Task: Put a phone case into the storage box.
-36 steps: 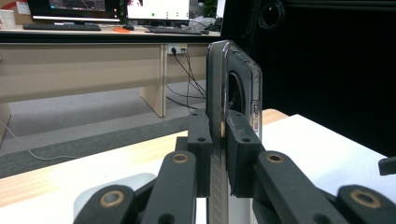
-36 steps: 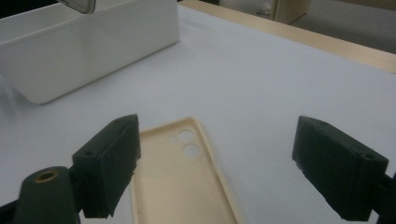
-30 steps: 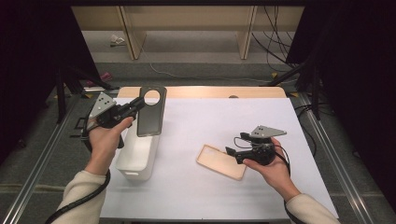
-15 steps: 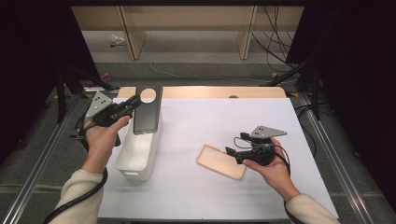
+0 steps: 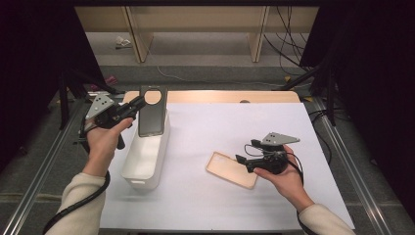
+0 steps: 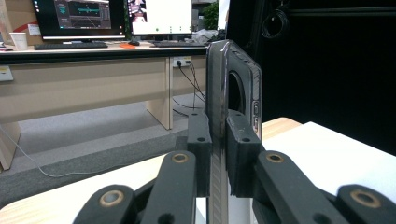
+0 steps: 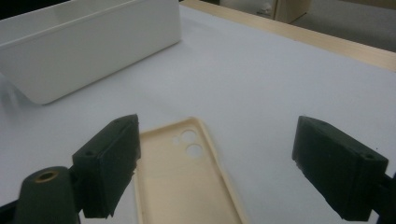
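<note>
Dark case [image 5: 152, 111] — flat, glossy, round-holed

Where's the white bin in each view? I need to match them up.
High view: white bin left of centre, below the left gripper and its dark phone case.
Left gripper view: a white sliver, likely the bin, bottom centre.
Right gripper view: top left.
Shared landmark: the beige phone case.
</note>
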`<state>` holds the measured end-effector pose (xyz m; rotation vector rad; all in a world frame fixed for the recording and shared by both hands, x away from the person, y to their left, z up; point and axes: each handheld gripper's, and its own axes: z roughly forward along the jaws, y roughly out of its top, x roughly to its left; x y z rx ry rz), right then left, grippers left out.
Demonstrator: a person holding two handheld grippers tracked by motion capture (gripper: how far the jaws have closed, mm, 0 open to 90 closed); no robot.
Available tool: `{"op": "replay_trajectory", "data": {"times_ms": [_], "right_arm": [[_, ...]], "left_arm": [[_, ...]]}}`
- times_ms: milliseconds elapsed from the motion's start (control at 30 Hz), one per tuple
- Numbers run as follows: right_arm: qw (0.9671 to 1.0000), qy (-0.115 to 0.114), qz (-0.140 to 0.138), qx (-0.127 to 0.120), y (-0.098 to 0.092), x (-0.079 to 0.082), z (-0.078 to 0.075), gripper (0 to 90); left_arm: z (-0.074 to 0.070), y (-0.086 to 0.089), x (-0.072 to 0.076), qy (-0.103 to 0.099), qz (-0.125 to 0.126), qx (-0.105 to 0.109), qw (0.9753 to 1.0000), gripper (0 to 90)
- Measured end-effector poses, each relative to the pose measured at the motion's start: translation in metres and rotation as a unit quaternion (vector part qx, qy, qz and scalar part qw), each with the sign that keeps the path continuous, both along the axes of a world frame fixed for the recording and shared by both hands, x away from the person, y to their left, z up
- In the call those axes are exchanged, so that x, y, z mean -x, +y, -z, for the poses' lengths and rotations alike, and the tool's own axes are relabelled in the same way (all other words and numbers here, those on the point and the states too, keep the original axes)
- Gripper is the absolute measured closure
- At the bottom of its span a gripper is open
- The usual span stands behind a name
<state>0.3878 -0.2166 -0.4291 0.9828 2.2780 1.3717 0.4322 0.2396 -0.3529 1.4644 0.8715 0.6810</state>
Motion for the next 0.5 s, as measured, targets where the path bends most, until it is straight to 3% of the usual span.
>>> {"op": "replay_trajectory", "data": {"times_ms": [500], "right_arm": [[1.0000,0.000,-0.001,-0.003,0.000,0.000,0.000,16.2]], "left_arm": [[0.003,0.009,-0.014,0.010,-0.008,-0.002,0.9999,81.3]]}}
